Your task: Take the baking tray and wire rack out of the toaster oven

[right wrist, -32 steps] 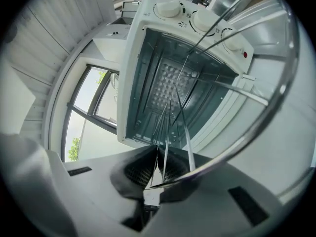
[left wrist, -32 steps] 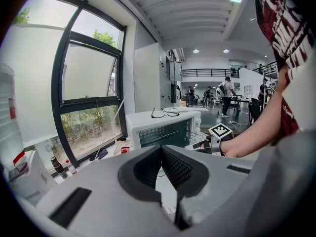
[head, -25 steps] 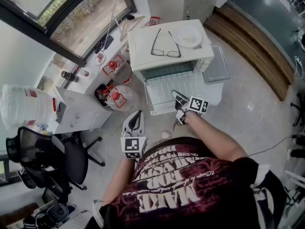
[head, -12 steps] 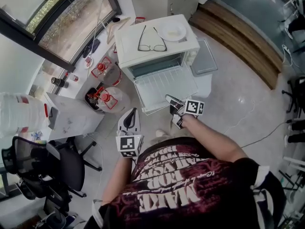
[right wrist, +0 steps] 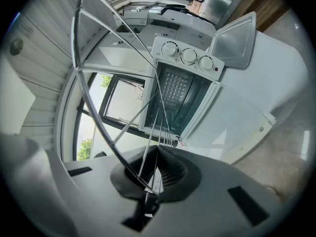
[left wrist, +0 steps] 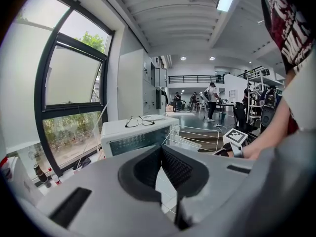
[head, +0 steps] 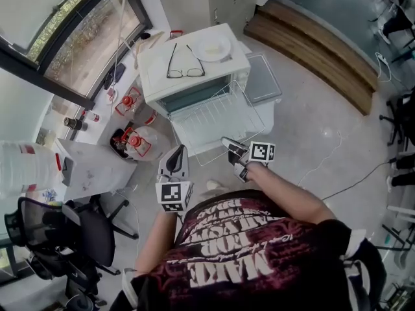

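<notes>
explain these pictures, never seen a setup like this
A person holds a hand-held gripper in each hand. One picture looks down from a camera on their head; the other two come from cameras riding on each gripper. The right gripper is shut on a silver wire rack, held in front of the open white toaster oven. The left gripper is shut and empty. Black-rimmed glasses and a white plate lie on the oven; a grey baking tray lies beside it.

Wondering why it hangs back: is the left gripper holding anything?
No, the left gripper has its jaws together with nothing between them.
</notes>
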Available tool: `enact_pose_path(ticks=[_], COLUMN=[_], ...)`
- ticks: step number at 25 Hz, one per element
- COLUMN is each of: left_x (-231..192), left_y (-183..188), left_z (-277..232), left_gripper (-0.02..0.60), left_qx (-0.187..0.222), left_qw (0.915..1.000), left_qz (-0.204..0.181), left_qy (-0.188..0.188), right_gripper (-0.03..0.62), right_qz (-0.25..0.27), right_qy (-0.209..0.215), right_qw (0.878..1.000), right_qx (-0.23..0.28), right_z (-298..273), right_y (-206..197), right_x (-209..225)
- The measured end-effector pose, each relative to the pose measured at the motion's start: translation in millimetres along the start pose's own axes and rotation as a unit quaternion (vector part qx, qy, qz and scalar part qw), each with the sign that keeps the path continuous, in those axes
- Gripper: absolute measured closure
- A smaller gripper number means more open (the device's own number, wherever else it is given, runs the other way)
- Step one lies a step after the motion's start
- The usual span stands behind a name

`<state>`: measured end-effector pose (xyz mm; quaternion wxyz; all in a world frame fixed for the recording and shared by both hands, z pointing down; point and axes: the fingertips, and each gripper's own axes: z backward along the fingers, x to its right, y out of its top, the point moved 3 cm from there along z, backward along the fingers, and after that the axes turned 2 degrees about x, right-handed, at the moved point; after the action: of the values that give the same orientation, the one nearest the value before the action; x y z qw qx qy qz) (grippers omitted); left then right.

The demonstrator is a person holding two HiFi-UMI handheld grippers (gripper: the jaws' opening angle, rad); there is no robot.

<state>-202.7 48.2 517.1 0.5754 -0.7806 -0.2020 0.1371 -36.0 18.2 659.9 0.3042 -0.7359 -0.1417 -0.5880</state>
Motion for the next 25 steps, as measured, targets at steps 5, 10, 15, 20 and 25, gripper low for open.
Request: enact_pose_path(ticks=[5,10,15,20,25], left_x=[43,96,147,192,227], left_y=[11,21,33,43,52], left_z=[-24,-49,-76,-98,-113], left_gripper=[0.575,0.575,0.575,0.575,0.575], left_qx=[-0.003,-0.006,0.002,0.004,0.004], left_qw=[1.0,0.9999,0.9997,0.9997,0.9998], left_qz=[-0.001,-0.005,-0.004,-0.005,-0.008], left_qy=[-0.005,-0.015,-0.023,-0.023,-0.017], right_gripper=[0.589,0.589,0.589,0.589,0.589], right_qz=[-0.01,-0.008,-0.012,-0.01,-0.024], right_qy=[0.02,0.01,0.002,0.011,-0.003], right_qw=[1.0,1.0,1.0,1.0,0.999], right_qx=[-0.015,-0.025,-0.022,-0.024,-0.03], right_z=[40,89,137,179,213], right_y=[15,44,82,110,131], right_x=[0,14,32,43,60])
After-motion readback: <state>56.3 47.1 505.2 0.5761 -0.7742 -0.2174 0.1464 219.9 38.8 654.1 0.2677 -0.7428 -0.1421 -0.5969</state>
